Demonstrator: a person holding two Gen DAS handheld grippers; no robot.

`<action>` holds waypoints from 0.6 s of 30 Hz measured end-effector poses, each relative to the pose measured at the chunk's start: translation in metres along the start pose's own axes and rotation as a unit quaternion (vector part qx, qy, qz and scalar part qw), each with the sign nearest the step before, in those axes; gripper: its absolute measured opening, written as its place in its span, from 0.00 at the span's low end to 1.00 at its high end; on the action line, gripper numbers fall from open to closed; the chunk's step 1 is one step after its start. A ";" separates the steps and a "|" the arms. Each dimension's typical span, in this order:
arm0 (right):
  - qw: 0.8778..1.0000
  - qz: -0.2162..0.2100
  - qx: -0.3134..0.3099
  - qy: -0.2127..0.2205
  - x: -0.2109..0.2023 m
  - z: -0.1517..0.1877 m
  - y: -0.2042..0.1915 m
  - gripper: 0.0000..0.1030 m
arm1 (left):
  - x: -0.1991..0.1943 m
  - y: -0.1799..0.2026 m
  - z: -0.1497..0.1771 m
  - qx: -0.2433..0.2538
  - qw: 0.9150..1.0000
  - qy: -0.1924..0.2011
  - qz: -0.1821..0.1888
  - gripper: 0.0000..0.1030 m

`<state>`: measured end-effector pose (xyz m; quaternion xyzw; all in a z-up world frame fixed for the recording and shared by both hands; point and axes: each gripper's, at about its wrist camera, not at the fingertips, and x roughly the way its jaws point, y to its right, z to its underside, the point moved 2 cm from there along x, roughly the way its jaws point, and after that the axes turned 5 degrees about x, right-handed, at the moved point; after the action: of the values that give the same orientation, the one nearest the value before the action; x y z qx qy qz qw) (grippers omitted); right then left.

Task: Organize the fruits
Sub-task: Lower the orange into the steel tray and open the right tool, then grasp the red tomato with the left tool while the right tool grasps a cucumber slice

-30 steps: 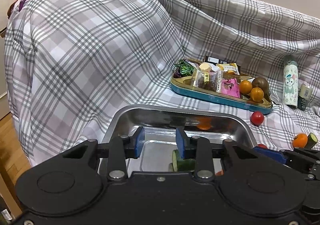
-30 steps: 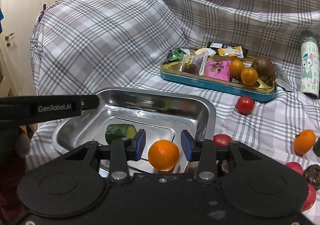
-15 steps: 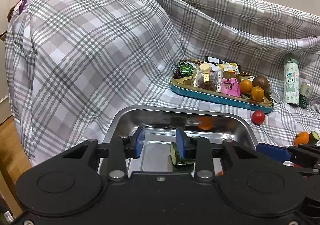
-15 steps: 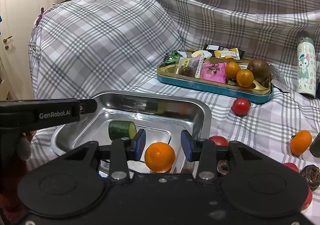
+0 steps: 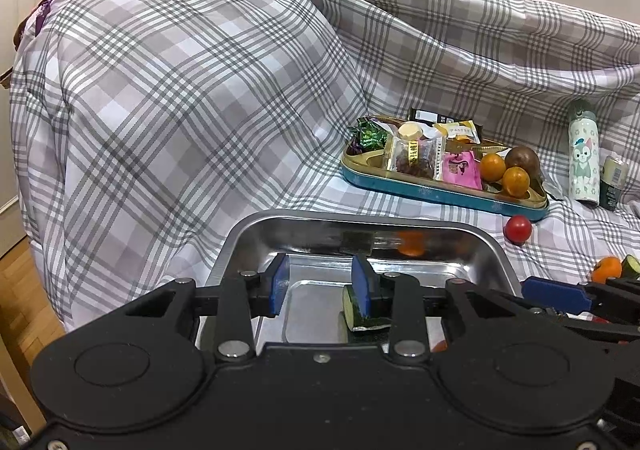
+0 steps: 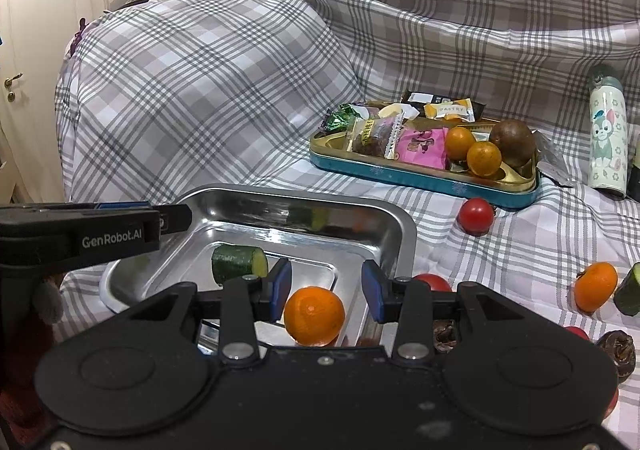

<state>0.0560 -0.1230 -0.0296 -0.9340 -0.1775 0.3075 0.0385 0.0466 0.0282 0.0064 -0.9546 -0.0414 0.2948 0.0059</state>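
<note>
Both hover over the steel tray. The left hand-held gripper stands open, a cucumber piece lying just behind its right pad. The right hand-held gripper is open around a tangerine without pressing it. Ahead sits a snack tin and a tomato. Nothing has shifted since a second ago.

Soft indoor light, sharp focus, fisheye-bent edges.
</note>
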 end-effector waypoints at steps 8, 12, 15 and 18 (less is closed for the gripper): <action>1.000 0.015 0.007 0.007 -0.005 0.000 0.008 0.41 | 0.001 0.001 0.000 0.004 1.000 -0.003 -0.001 0.42; 0.999 0.029 0.022 0.010 -0.008 -0.002 0.020 0.41 | 0.001 0.005 0.001 0.017 1.000 -0.005 -0.004 0.42; 0.998 0.051 0.036 0.013 -0.011 -0.003 0.031 0.41 | 0.001 0.012 0.001 0.038 0.999 -0.006 -0.011 0.42; 0.995 0.072 0.059 0.018 -0.014 -0.007 0.045 0.41 | 0.002 0.019 0.000 0.060 0.998 -0.014 -0.011 0.42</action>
<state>0.0635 -0.1695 -0.0249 -0.9460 -0.0902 0.3025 0.0741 0.0499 0.0091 0.0049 -0.9478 -0.0346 0.3100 0.0663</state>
